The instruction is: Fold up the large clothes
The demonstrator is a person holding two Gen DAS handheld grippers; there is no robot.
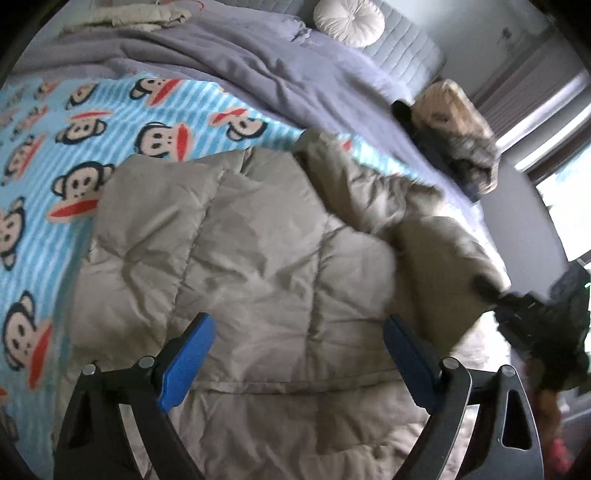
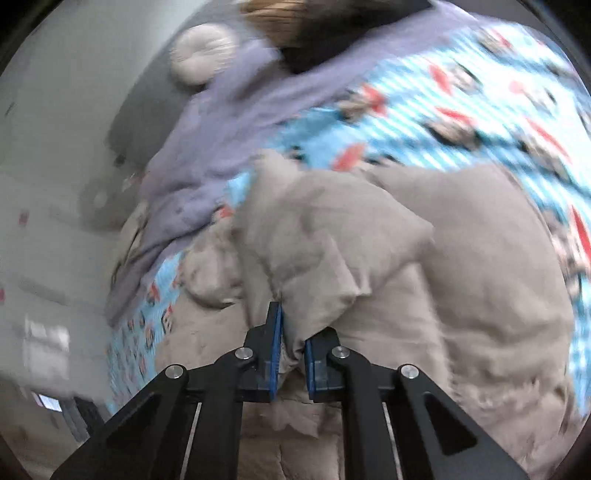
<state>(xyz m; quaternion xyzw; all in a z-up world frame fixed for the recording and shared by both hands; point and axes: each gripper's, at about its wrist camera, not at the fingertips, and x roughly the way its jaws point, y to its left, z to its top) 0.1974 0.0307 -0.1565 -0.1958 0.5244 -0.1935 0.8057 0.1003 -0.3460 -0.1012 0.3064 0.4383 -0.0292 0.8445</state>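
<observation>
A beige quilted puffer jacket (image 1: pixel 258 240) lies spread on the bed, one sleeve folded over toward the right. My left gripper (image 1: pixel 298 325) hovers just above its lower body, blue pads wide apart and open, with nothing pinched between them. In the right wrist view my right gripper (image 2: pixel 293 332) is shut on a bunched fold of the jacket (image 2: pixel 369 240), with the fabric squeezed between the blue pads. The right gripper's dark body (image 1: pixel 517 302) also shows at the jacket's right edge in the left wrist view.
The jacket rests on a blue striped monkey-print blanket (image 1: pixel 74 129). Behind it lie a rumpled purple duvet (image 1: pixel 240 55), a round white cushion (image 1: pixel 349 20) and a heap of dark and tan furry clothing (image 1: pixel 454 122). The bed edge and a bright window (image 1: pixel 569 192) are at right.
</observation>
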